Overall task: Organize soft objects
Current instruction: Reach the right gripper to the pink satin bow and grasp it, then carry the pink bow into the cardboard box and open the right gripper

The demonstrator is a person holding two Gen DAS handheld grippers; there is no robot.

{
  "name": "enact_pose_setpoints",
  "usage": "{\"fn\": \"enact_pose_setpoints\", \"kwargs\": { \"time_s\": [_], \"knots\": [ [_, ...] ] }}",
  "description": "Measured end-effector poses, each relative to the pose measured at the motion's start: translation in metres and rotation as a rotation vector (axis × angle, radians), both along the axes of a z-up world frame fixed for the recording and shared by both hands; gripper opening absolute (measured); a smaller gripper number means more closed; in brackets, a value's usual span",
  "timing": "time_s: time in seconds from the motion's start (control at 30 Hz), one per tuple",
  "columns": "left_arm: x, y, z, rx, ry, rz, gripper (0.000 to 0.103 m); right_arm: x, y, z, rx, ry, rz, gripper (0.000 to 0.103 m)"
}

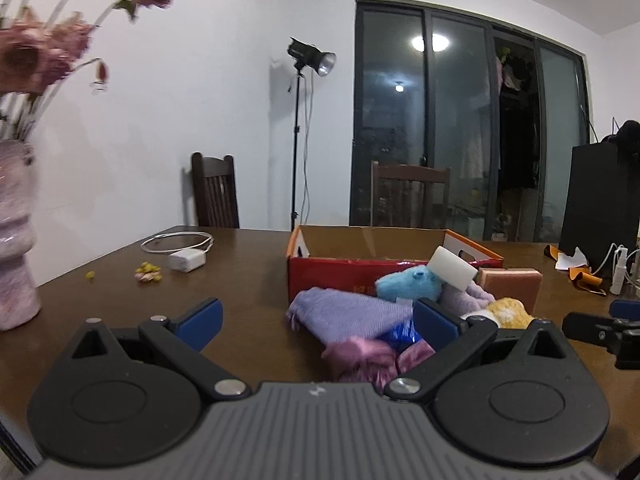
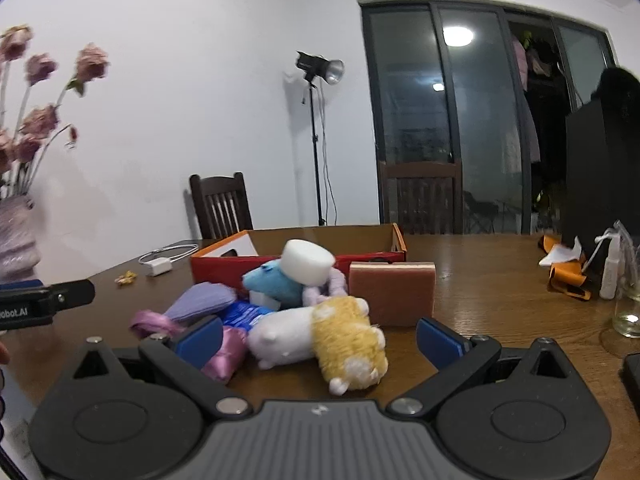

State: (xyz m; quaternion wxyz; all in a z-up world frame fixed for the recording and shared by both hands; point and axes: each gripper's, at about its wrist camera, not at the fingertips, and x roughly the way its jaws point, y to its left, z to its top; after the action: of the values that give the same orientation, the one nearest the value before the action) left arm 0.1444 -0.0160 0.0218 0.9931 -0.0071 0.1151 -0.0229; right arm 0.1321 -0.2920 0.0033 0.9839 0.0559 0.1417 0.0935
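Note:
A pile of soft things lies on the brown table before an open red cardboard box (image 1: 320,276) (image 2: 224,266): a lilac cloth (image 1: 352,312) (image 2: 202,300), a blue plush (image 1: 408,282) (image 2: 274,282), a white sponge block (image 1: 454,268) (image 2: 306,262), a pink satin piece (image 1: 360,356) (image 2: 228,352), a yellow and white plush (image 2: 344,344) (image 1: 510,312), and a pink sponge block (image 2: 392,294) (image 1: 512,282). My left gripper (image 1: 318,322) is open and empty, just short of the lilac cloth. My right gripper (image 2: 320,338) is open, its jaws either side of the yellow and white plush.
A vase of dried pink flowers (image 1: 16,232) stands at the left. A white charger with cable (image 1: 186,260) and small yellow bits (image 1: 148,272) lie behind. A black box (image 1: 600,196), orange scraps (image 2: 566,274), a spray bottle (image 2: 610,268) and a glass (image 2: 628,308) stand at the right.

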Motion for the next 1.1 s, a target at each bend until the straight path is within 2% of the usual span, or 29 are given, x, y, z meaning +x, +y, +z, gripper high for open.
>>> {"fn": "enact_pose_setpoints", "kwargs": {
  "time_s": [0.07, 0.2, 0.3, 0.37, 0.43, 0.5, 0.57, 0.63, 0.67, 0.7, 0.77, 0.8, 0.87, 0.9, 0.97, 1.1],
  "knots": [
    [0.021, 0.005, 0.001, -0.009, 0.007, 0.000, 0.103, 0.016, 0.002, 0.002, 0.017, 0.020, 0.039, 0.103],
    [0.073, 0.027, 0.002, -0.048, 0.103, -0.012, 0.103, 0.048, 0.017, 0.005, -0.011, 0.035, 0.099, 0.101],
    [0.101, 0.041, 0.000, -0.099, 0.164, -0.012, 0.103, 0.075, 0.027, 0.007, 0.005, 0.068, 0.133, 0.090],
    [0.109, 0.049, -0.003, -0.141, 0.208, -0.038, 0.103, 0.086, 0.034, 0.006, 0.031, 0.102, 0.169, 0.084],
    [0.108, 0.055, -0.009, -0.179, 0.250, -0.108, 0.103, 0.086, 0.044, 0.002, 0.047, 0.122, 0.230, 0.077],
    [0.101, 0.056, -0.017, -0.192, 0.271, -0.169, 0.101, 0.086, 0.053, -0.006, 0.021, 0.139, 0.255, 0.076],
    [0.089, 0.048, -0.022, -0.181, 0.295, -0.205, 0.095, 0.089, 0.064, -0.013, 0.003, 0.179, 0.264, 0.063],
    [0.079, 0.042, -0.027, -0.181, 0.306, -0.253, 0.080, 0.090, 0.073, -0.018, -0.002, 0.200, 0.285, 0.050],
    [0.075, 0.038, -0.031, -0.184, 0.321, -0.269, 0.075, 0.090, 0.077, -0.021, -0.007, 0.217, 0.304, 0.048],
    [0.074, 0.037, -0.035, -0.194, 0.341, -0.283, 0.065, 0.091, 0.080, -0.025, -0.012, 0.235, 0.312, 0.043],
    [0.078, 0.039, -0.045, -0.231, 0.386, -0.300, 0.051, 0.091, 0.087, -0.030, -0.029, 0.246, 0.309, 0.042],
    [0.080, 0.040, -0.049, -0.256, 0.414, -0.306, 0.037, 0.091, 0.088, -0.032, -0.031, 0.249, 0.307, 0.042],
    [0.080, 0.042, -0.050, -0.275, 0.423, -0.311, 0.033, 0.093, 0.088, -0.033, -0.010, 0.260, 0.312, 0.042],
    [0.079, 0.041, -0.048, -0.261, 0.414, -0.318, 0.027, 0.094, 0.088, -0.034, -0.011, 0.263, 0.312, 0.042],
    [0.074, 0.036, -0.045, -0.238, 0.399, -0.339, 0.024, 0.091, 0.088, -0.036, -0.019, 0.271, 0.312, 0.040],
    [0.056, 0.023, -0.042, -0.204, 0.390, -0.354, 0.019, 0.080, 0.083, -0.038, -0.006, 0.276, 0.311, 0.021]
  ]
}}
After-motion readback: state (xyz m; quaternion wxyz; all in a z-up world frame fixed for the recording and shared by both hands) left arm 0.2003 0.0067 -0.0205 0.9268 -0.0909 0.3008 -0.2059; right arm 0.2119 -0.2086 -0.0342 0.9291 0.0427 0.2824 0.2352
